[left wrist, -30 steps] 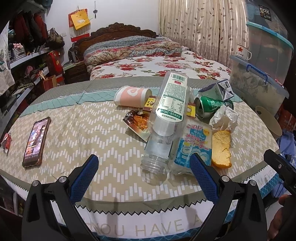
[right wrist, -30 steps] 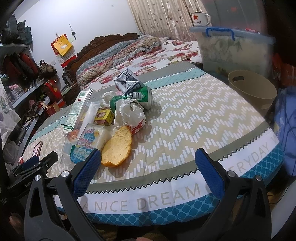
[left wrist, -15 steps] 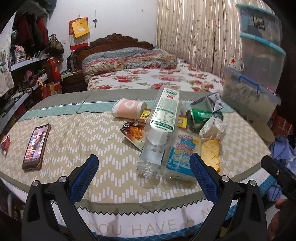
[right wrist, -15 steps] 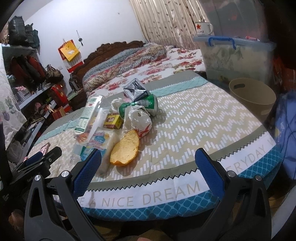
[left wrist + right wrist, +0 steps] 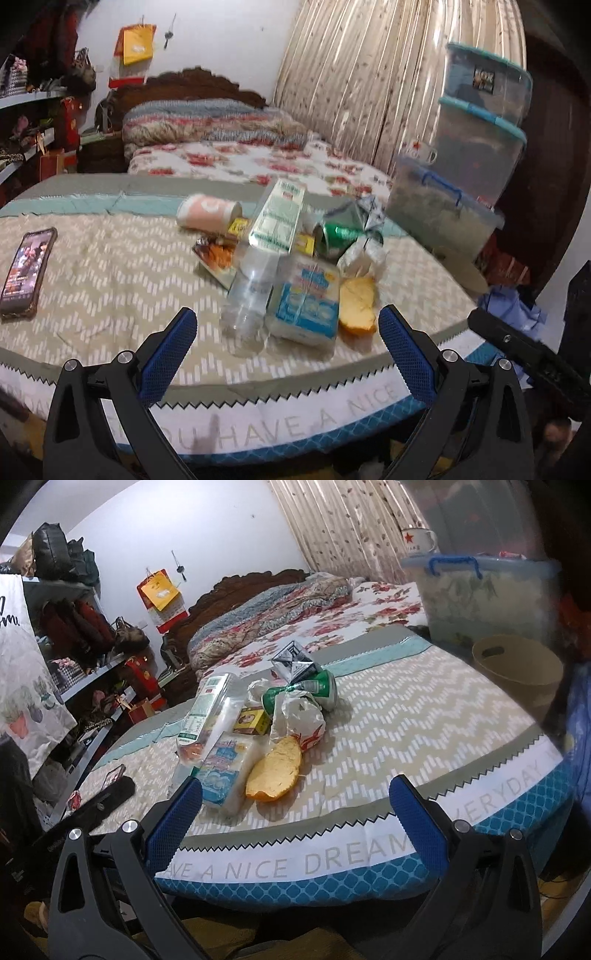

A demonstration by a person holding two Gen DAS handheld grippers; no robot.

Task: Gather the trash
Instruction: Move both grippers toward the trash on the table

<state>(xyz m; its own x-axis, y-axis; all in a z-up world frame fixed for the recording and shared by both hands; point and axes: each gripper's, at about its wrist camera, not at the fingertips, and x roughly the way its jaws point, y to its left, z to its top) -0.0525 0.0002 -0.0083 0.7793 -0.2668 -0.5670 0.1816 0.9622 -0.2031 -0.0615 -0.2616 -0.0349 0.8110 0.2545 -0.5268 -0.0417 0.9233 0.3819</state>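
Two grippers, left gripper (image 5: 284, 334) & right gripper (image 5: 295, 808), jaws wide open, empty, near surface (image 5: 406, 709) edge; trash pile (image 5: 258, 716) mid-surface w/ bottle (image 5: 258, 266), peel (image 5: 275, 771); bin (image 5: 517, 668) far right, prob. for drop-off

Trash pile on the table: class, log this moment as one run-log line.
phase: approach | left gripper: open, empty | right gripper: open, empty | trash pile: untouched on table | bin: beside table

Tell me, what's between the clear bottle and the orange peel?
A blue-and-white packet lies between the clear bottle and orange peel, seen best from the left wrist.
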